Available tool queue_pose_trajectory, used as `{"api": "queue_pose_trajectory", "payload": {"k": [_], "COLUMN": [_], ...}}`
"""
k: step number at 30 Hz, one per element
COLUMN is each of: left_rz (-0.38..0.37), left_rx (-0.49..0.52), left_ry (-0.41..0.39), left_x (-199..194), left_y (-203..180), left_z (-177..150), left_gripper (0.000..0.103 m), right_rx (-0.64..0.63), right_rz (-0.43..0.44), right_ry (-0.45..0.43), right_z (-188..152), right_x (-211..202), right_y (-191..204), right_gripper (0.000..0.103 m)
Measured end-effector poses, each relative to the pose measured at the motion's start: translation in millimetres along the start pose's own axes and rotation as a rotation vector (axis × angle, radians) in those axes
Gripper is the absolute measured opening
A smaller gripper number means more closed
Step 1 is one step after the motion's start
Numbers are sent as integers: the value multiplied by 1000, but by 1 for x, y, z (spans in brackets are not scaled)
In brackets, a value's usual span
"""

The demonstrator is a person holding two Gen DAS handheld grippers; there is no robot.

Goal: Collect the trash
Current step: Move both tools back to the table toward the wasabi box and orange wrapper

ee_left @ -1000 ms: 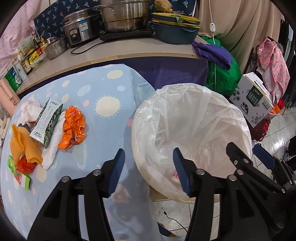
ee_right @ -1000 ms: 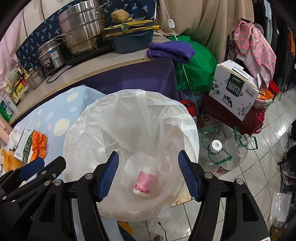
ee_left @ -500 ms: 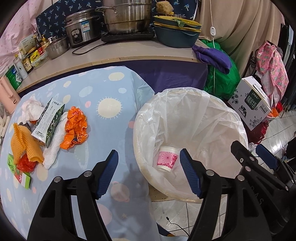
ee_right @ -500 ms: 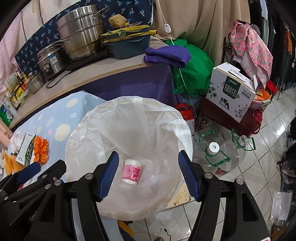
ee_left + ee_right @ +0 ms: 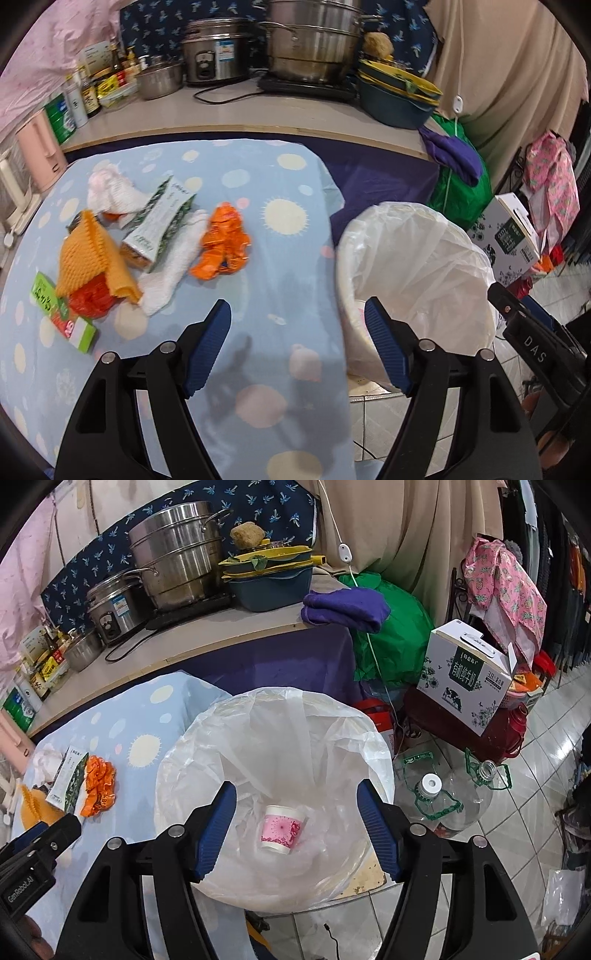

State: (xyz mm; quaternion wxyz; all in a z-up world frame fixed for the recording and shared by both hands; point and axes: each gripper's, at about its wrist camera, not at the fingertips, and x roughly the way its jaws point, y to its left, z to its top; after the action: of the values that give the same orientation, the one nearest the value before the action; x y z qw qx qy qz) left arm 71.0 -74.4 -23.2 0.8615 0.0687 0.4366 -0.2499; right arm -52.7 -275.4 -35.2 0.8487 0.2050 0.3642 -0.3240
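— Where's the trash right now?

— One piece is in: a pink paper cup [image 5: 282, 829] lies on its side at the bottom of your bin [image 5: 373, 738], on the clear liner. The rest sits in a heap on the blue spotted cloth of the counter [image 5: 288, 258]: an orange wrapper [image 5: 223, 243], a green-and-white carton [image 5: 159, 223], white tissue [image 5: 110, 192], orange foam netting [image 5: 90, 258], a red scrap [image 5: 90, 301] and a small green box [image 5: 62, 317].

— And my tongs?

— Your left tongs [image 5: 297, 347] have just been opening; they stand apart with nothing between them, over bare cloth between the heap and the bin. Your right tongs [image 5: 295, 829] hang above the bin's mouth, also apart and holding nothing, the cup well below them.
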Motion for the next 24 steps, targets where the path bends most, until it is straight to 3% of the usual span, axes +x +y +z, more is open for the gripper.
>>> {"api": "queue_pose_trajectory", "payload": {"k": [15, 24], "left_rz": [137, 239], "left_rx": [-218, -334], "left_ry": [-24, 29], "left_x": [-31, -25], "left_y": [130, 196], "left_z": [-26, -54], "left_gripper": [77, 79], "right_rx": [-152, -264], "right_rz": [101, 218], "right_ry": [43, 97], "right_z": [-24, -50], "right_x": [-2, 12], "right_y": [90, 168], "right_gripper": [65, 65]}}
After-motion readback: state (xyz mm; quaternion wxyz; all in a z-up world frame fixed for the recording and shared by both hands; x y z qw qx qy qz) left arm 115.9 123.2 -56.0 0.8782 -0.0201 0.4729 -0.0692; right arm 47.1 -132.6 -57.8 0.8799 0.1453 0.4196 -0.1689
